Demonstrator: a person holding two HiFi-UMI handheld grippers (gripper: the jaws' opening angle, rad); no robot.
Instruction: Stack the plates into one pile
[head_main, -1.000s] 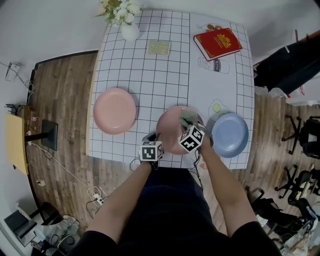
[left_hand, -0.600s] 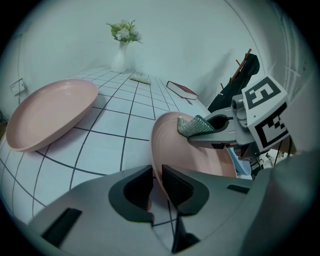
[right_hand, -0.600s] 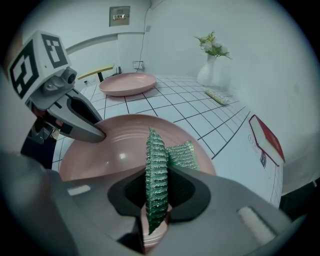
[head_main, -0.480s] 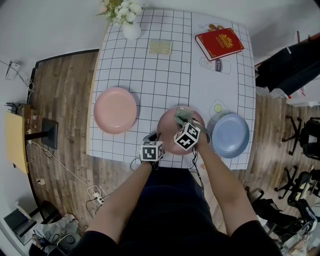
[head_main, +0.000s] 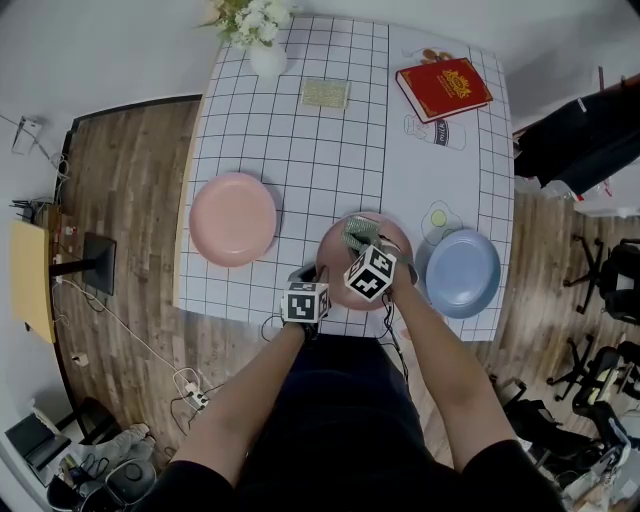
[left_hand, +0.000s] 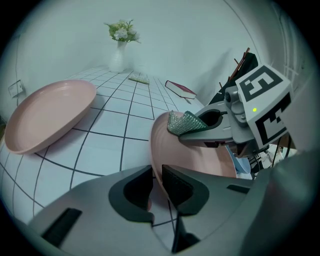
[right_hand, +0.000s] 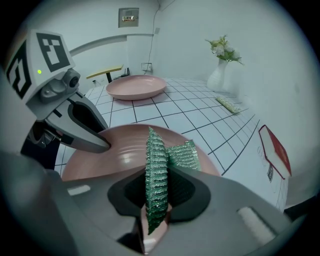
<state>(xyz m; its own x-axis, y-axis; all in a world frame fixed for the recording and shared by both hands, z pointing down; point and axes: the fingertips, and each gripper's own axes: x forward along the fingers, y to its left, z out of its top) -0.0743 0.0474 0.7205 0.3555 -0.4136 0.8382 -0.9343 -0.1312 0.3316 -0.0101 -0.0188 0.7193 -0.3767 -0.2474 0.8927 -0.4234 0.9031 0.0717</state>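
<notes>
Three plates lie on the checked table (head_main: 300, 140): a pink plate (head_main: 232, 218) at the left, a second pink plate (head_main: 345, 285) near the front edge, and a blue plate (head_main: 462, 272) at the right. My left gripper (head_main: 318, 276) is shut on the near rim of the middle pink plate (left_hand: 200, 160), tilting it up. My right gripper (head_main: 360, 240) hovers over that plate, shut on a folded green mesh cloth (right_hand: 156, 170); the cloth (left_hand: 185, 122) rests against the plate's inner face (right_hand: 115, 150).
A red book (head_main: 447, 88), a white vase of flowers (head_main: 266, 50) and a small pale mat (head_main: 325, 94) sit at the table's far end. The far pink plate (right_hand: 135, 86) lies beyond the left gripper's cube (right_hand: 42, 60). Office chairs (head_main: 610, 290) stand on the floor to the right.
My right gripper has slid a little to the left across the middle pink plate, carrying the green cloth. The left gripper keeps its hold on the rim.
</notes>
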